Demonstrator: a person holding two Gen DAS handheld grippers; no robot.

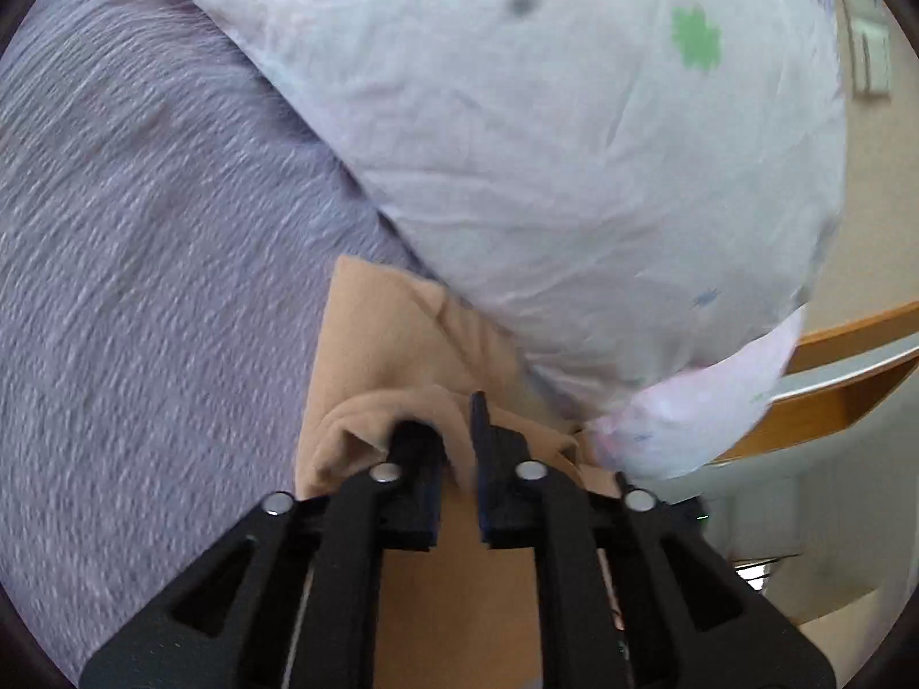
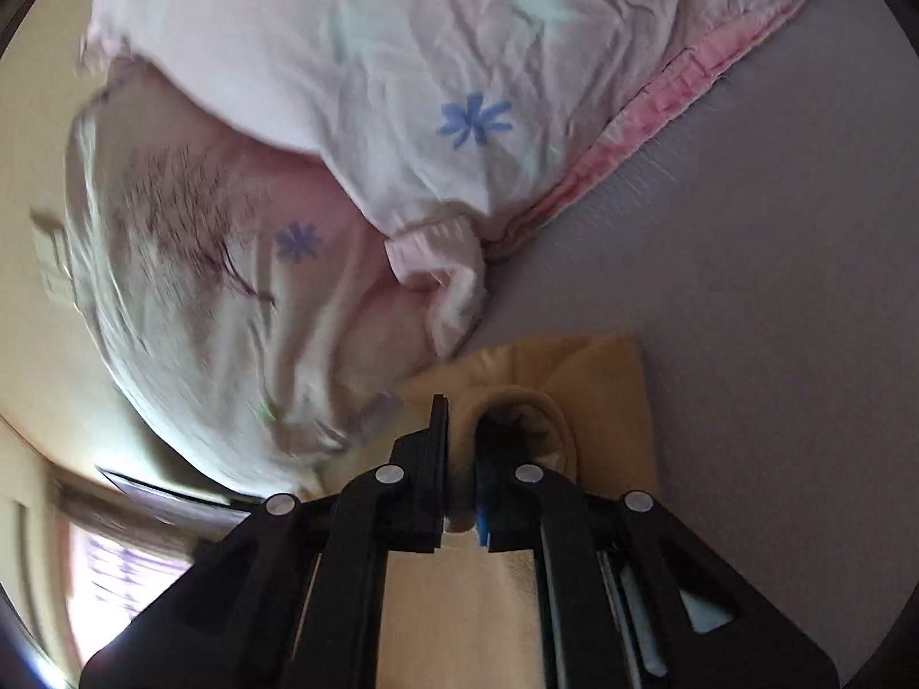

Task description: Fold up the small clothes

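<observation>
Tan garment [image 1: 390,344] is pinched by both left gripper [image 1: 458,430] and right gripper [image 2: 462,436], angled toward the pillow [image 1: 545,143].

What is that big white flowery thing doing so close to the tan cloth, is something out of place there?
The pillow lies over the far corner of the tan garment on the lavender bed cover, crowding it. The left gripper and right gripper each pinch a bunched fold. Nothing looks torn or spilled.

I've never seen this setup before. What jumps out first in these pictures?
A big white pillow printed with small coloured flowers fills the top of both views, lying on a grey-purple bedspread. Below it, each black hand-held gripper, left and right, pinches a fold of tan garment.
</observation>
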